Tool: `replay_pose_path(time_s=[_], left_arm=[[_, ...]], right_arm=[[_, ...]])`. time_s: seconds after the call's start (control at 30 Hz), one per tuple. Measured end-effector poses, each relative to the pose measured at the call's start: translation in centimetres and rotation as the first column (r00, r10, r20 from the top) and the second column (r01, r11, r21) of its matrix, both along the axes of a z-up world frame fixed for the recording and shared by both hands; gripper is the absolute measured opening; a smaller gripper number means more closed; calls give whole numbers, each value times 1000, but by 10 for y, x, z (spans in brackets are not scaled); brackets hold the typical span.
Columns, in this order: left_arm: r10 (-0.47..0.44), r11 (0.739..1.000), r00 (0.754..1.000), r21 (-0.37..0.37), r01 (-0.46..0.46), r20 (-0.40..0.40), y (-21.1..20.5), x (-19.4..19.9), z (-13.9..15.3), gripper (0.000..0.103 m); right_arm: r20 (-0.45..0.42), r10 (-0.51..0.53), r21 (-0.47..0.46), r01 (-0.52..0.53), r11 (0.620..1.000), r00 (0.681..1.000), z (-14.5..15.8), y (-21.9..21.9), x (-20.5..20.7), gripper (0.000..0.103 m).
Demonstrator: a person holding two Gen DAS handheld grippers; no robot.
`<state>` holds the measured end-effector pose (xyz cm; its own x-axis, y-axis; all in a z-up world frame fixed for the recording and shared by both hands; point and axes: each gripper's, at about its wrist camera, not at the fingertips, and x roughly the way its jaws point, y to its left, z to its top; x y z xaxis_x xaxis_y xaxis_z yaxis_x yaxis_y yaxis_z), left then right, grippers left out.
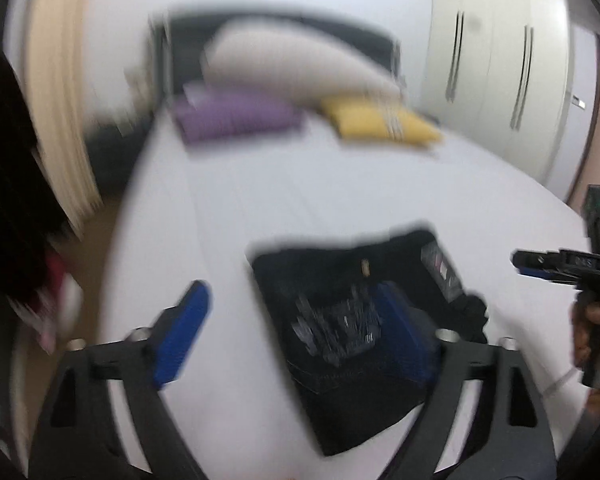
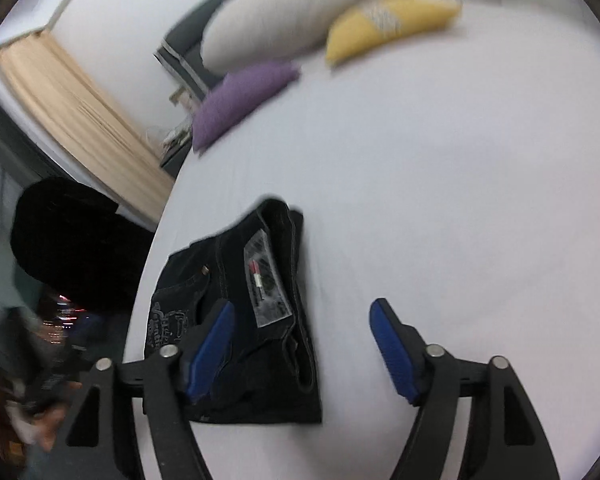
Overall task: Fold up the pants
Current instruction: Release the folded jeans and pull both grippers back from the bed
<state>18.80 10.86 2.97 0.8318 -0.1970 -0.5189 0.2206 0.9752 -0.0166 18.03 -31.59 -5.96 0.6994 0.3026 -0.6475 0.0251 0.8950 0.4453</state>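
pants (image 2: 236,320) lie folded into a compact dark bundle near the edge of the white bed (image 2: 440,200), label up. both claws gape wide, holding nothing: left claw (image 1: 296,332) above the bundle, right claw (image 2: 302,350) straddling its side. the fold looks finished, so lift away cleanly without snagging cloth. purple cushion (image 2: 240,100), yellow cushion (image 2: 380,28) and pillow (image 2: 292,12) sit well apart; nothing obstructs.

We see the white bed (image 2: 440,200) lying bare and wide between the folded pants (image 2: 236,320) near its front edge and the pillows at the head. There a purple pillow (image 2: 240,96), a yellow pillow (image 2: 384,28) and a long white pillow (image 2: 292,20) block passage. Left of the bed, a beige curtain (image 2: 80,116) hangs.
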Motion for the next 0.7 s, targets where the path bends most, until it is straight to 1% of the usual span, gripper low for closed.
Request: replay_pose_path(time_s=[0.03,0.07,0.1,0.13,0.17,0.2,0.23,0.27,0.3,0.33,0.37,0.4,0.43,0.47,0.5,0.53,0.57,0.6,0.63,0.67,0.7], left_arm=[[36,999,996,25,-38,81,-6,-17,19,103],[64,996,984,44,-72,165,-3,-38,35,103],[82,994,973,56,-96,216,-2,-52,48,103],[120,986,950,80,-149,289,-4,-74,66,103],[151,977,933,97,-192,328,-6,-88,81,103],[173,970,920,102,-220,351,-5,-98,95,103],[182,968,913,97,-232,365,-1,-106,106,103],[192,969,900,71,-238,392,2,-121,124,103],[197,971,890,46,-236,412,5,-133,136,103],[197,972,883,32,-233,426,6,-141,145,103],[196,973,875,24,-230,442,10,-151,158,103],[198,973,871,18,-230,449,11,-160,169,103],[202,973,873,8,-229,444,14,-165,177,103],[213,972,877,-4,-234,431,17,-170,183,103],[220,971,886,-2,-241,408,17,-175,189,103],[221,970,900,16,-244,375,18,-177,193,103],[217,970,907,26,-242,360,18,-180,194,103],[210,971,913,33,-236,349,20,-186,194,103],[204,972,918,42,-231,340,20,-190,192,103],[211,970,923,51,-240,321,21,-194,187,103],[235,964,928,56,-262,290,26,-206,184,103]], right_arm=[[37,-11,-41,12,999,999,14,4,-11,77],[83,-23,-85,30,996,996,32,11,-23,80],[140,-34,-120,51,991,990,51,19,-33,85],[190,-43,-149,72,986,981,68,25,-42,89],[271,-55,-186,108,977,961,90,34,-55,96],[333,-61,-205,135,969,941,108,40,-66,103],[419,-64,-221,170,960,906,130,47,-83,103],[472,-60,-229,188,955,880,145,48,-92,103],[530,-58,-237,213,948,846,165,50,-108,103],[583,-61,-246,247,937,810,184,54,-123,103],[623,-65,-255,281,925,779,199,65,-128,103],[654,-67,-264,310,913,753,212,70,-137,103],[690,-67,-277,349,895,721,226,75,-150,103],[713,-64,-284,371,884,698,238,84,-157,103],[728,-58,-285,378,881,683,244,87,-167,103],[737,-48,-284,374,883,674,250,91,-173,103],[732,-37,-288,357,889,681,255,94,-179,103],[718,-38,-293,352,889,695,256,97,-181,103],[700,-44,-297,348,889,712,257,99,-182,103],[666,-55,-303,337,891,744,256,103,-184,103],[631,-69,-307,331,893,773,252,103,-185,103]])
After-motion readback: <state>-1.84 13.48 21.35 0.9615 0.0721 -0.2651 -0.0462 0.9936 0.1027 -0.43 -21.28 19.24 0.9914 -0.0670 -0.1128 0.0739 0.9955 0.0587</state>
